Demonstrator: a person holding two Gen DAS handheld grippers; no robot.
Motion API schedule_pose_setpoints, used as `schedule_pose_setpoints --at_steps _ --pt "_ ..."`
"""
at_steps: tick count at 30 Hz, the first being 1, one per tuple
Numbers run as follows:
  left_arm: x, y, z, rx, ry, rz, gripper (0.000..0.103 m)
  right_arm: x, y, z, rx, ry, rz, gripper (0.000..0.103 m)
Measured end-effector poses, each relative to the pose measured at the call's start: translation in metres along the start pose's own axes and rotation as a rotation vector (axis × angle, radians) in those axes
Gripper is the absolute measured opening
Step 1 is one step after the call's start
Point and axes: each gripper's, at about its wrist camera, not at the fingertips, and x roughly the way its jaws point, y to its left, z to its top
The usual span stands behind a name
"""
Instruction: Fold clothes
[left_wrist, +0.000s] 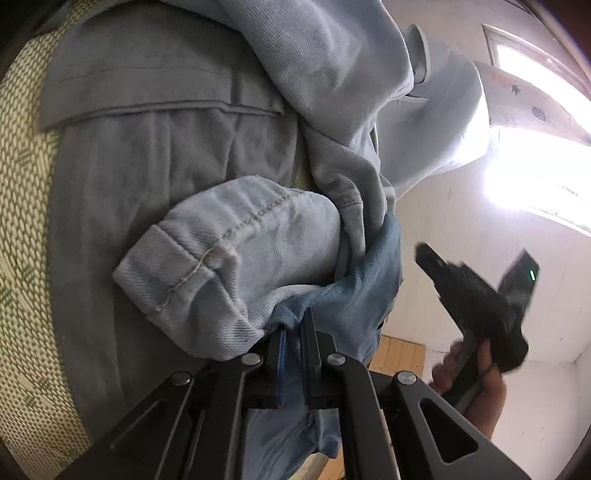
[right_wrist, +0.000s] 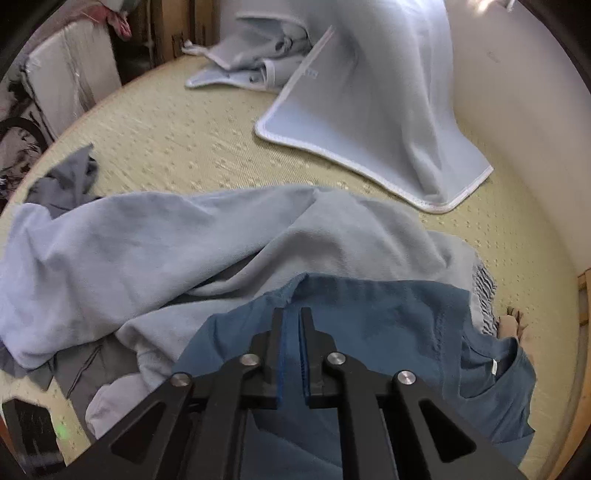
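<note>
Woven mat (right_wrist: 192, 147): pale yellow-green, lying under everything and filling the right wrist view from 9 o'clock to 3 o'clock; in the left wrist view it is showing along the 9 o'clock edge.
Blanket (right_wrist: 369, 110): light blue with white trim, draping down onto the mat at 1 o'clock, well apart from the clothes pile.
Pale blue garment (right_wrist: 147, 240): sprawling across the middle of the right wrist view from 9 o'clock toward 3 o'clock, its folds lying partly under the teal shirt.
Grey trousers (left_wrist: 147, 140): lying flat on the mat at 10 o'clock in the left wrist view, a pocket flap showing.
Teal shirt (right_wrist: 388, 325): resting on the pile at 5 o'clock, collar toward 4 o'clock; both tongs are gripping it.
Denim cuff (left_wrist: 229, 258): pale, stitched, bunching at centre in the left wrist view, touching the teal cloth.
Left gripper (left_wrist: 291, 325): fingers pressing together on a bunched edge of the teal shirt at 6 o'clock.
Right gripper (right_wrist: 292, 314): fingers closing on a raised fold of the teal shirt; seen again from the left wrist view at 4 o'clock, blurred.
Hand (left_wrist: 469, 373): wrapping the right gripper's handle at 4 o'clock.
</note>
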Motion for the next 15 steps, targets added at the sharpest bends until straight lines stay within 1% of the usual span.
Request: schedule_pose_setpoints --at_steps 2,4,5,6,7,9,10,11,12,13,14,15 --pt "-0.001 -0.004 0.000 0.015 0.000 -0.004 0.006 -0.021 -0.011 -0.011 0.002 -0.040 0.014 0.021" --pt "-0.002 -0.008 0.000 0.031 -0.001 -0.008 0.007 -0.050 -0.030 -0.024 0.014 -0.105 0.017 0.025" --pt "-0.003 -0.010 0.000 0.039 -0.001 -0.010 0.012 -0.066 -0.041 -0.032 0.024 -0.140 0.015 0.028" --pt "-0.004 -0.012 0.000 0.046 -0.001 -0.011 0.018 -0.084 -0.055 -0.042 0.035 -0.174 0.014 0.036" --pt "-0.004 -0.014 0.000 0.054 -0.001 -0.013 0.022 -0.104 -0.068 -0.055 0.046 -0.210 0.009 0.042" --pt "-0.006 -0.018 0.001 0.070 -0.002 -0.017 0.043 -0.139 -0.086 -0.082 0.066 -0.260 -0.012 0.043" --pt "-0.007 -0.022 -0.001 0.084 -0.005 -0.024 0.049 -0.153 -0.097 -0.098 0.084 -0.273 -0.021 0.045" --pt "-0.009 -0.024 -0.003 0.099 -0.009 -0.025 0.060 -0.166 -0.109 -0.114 0.106 -0.281 -0.029 0.046" --pt "-0.011 -0.027 -0.006 0.113 -0.013 -0.026 0.067 -0.176 -0.120 -0.132 0.131 -0.285 -0.034 0.053" --pt "-0.013 -0.029 -0.008 0.128 -0.017 -0.026 0.070 -0.184 -0.132 -0.151 0.156 -0.287 -0.043 0.063" --pt "-0.015 -0.032 -0.011 0.143 -0.021 -0.027 0.076 -0.189 -0.143 -0.169 0.176 -0.286 -0.057 0.066" --pt "-0.017 -0.034 -0.013 0.155 -0.027 -0.020 0.078 -0.188 -0.156 -0.187 0.199 -0.276 -0.072 0.072"
